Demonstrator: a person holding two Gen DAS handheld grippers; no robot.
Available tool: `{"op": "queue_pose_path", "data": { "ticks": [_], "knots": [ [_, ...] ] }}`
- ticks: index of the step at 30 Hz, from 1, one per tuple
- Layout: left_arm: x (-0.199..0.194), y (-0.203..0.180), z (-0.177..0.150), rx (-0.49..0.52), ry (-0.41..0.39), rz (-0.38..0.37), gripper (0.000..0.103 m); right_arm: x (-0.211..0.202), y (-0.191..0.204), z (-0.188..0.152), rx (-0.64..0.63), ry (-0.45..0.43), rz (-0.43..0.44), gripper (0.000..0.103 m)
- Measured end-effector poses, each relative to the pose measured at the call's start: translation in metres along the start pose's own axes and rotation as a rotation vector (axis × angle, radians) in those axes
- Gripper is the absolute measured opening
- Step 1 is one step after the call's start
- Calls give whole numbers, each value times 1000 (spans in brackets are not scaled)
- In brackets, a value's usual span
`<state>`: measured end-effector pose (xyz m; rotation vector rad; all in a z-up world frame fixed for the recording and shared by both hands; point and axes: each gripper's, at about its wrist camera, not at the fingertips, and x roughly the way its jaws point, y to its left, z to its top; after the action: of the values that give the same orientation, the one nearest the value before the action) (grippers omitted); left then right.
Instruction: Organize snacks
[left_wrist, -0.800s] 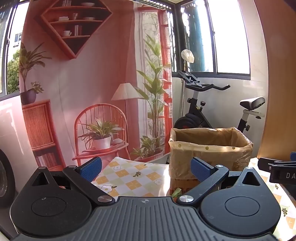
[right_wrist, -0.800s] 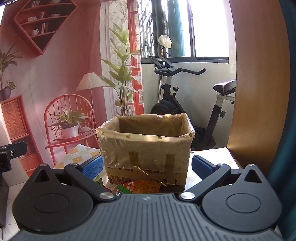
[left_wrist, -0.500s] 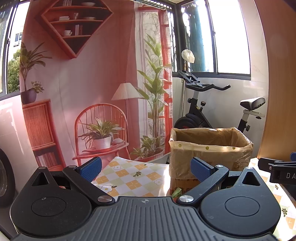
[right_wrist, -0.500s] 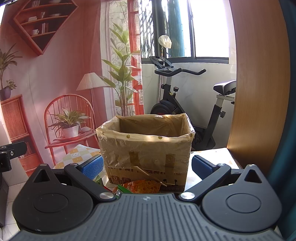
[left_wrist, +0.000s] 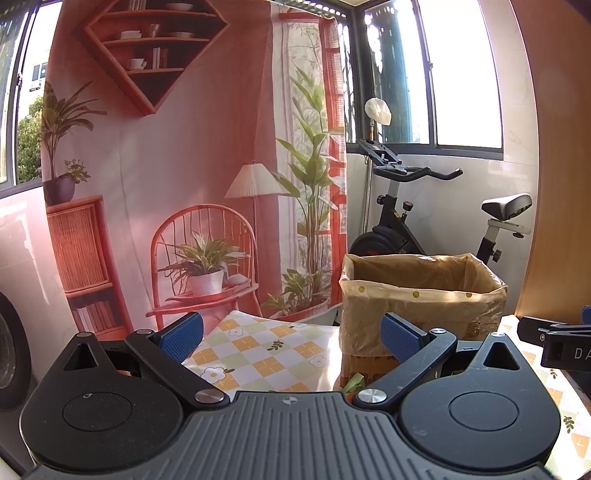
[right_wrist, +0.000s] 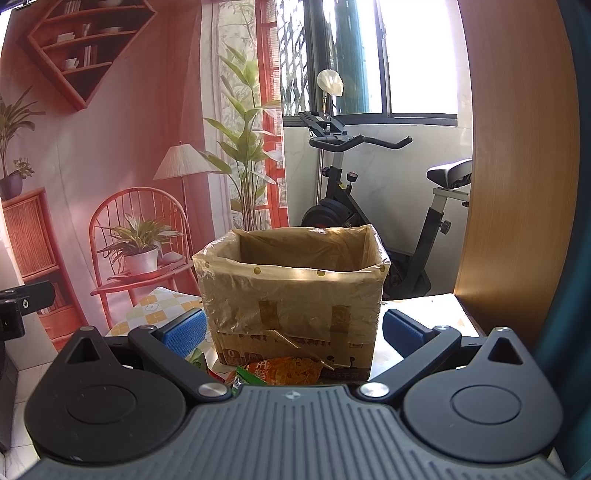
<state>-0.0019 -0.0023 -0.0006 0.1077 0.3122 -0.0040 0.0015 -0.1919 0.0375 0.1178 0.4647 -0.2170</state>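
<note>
1. We've got both tools wide apart with nothing between the pads. The left tool (left_wrist: 291, 338) sits at the bottom of its frame over the checkered surface (left_wrist: 255, 350), and the right tool (right_wrist: 293, 330) is lined up right in front of the box (right_wrist: 291, 291).

2. The box, lined with a yellowish dotted bag, stands centre frame in the right view and right of centre in the left view. We can't see anything inside it from here.

3. The snacks are low down: an orange packet (right_wrist: 286, 371) and a green one (right_wrist: 243, 376) lie at the foot of the box, just above the right tool's body, partly hidden.

4. Our guess at the risks:
- Packets are flat and crinkly, so a shallow pinch could slip off.
- They sit tight against the box, so dipping in could shove the box back or catch the loose bag liner.
- The other tool shows at the frame edge in each view, so the two could bump if both go for the same packet.
</note>
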Motion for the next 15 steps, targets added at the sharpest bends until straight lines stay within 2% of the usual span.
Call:
{"op": "queue_pose_path", "data": {
  "ticks": [9,15],
  "knots": [
    [2,2,-2,5,-38,5,103,-3,-2,1,8,1,0,103],
    [2,2,-4,15,-26,2,103,0,-1,-2,11,0,-2,103]
  ]
}}
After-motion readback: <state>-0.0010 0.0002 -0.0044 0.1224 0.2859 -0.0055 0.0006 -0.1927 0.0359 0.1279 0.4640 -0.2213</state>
